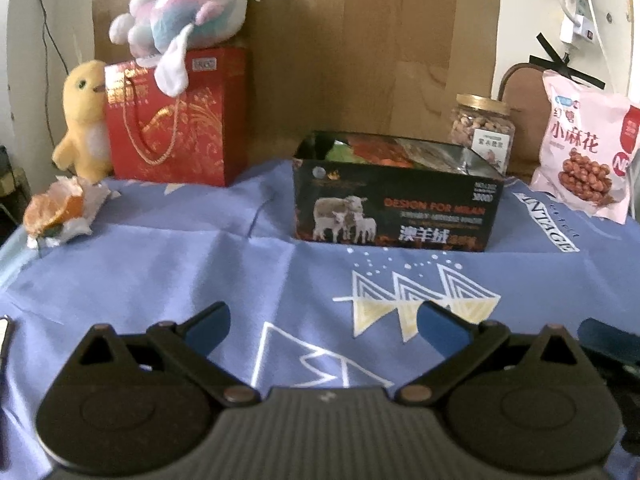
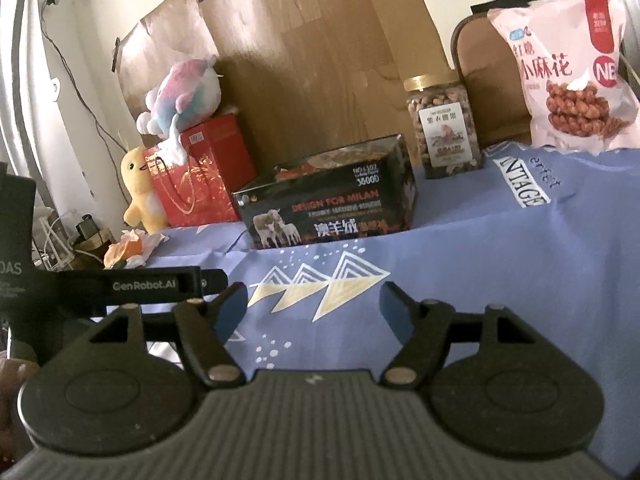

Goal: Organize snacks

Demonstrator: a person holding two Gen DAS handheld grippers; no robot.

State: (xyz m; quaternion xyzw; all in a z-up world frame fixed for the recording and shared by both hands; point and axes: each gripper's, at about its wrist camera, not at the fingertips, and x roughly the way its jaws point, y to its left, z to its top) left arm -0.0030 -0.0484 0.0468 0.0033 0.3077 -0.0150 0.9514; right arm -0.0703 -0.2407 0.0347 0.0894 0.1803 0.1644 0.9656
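Right wrist view: the right gripper [image 2: 312, 308] has its fingers spread and empty over the table [image 2: 520, 280], and the left gripper [image 1: 324, 322] is likewise released. With the pink snack bag [image 2: 568, 72] upright at the far right corner beside the nut jar [image 2: 442, 128], I would take the bag low and carry it to the open black box [image 2: 332, 200] at the far edge.

Matt blue cloth [image 1: 200, 264], glossy pink plastic bag [image 1: 584, 152], fuzzy plush toys [image 1: 86, 120]

Blue printed tablecloth [image 1: 160, 264], black box [image 1: 394, 204], nut jar [image 1: 480, 132], pink snack bag [image 1: 584, 156], red gift bag [image 1: 176, 120]
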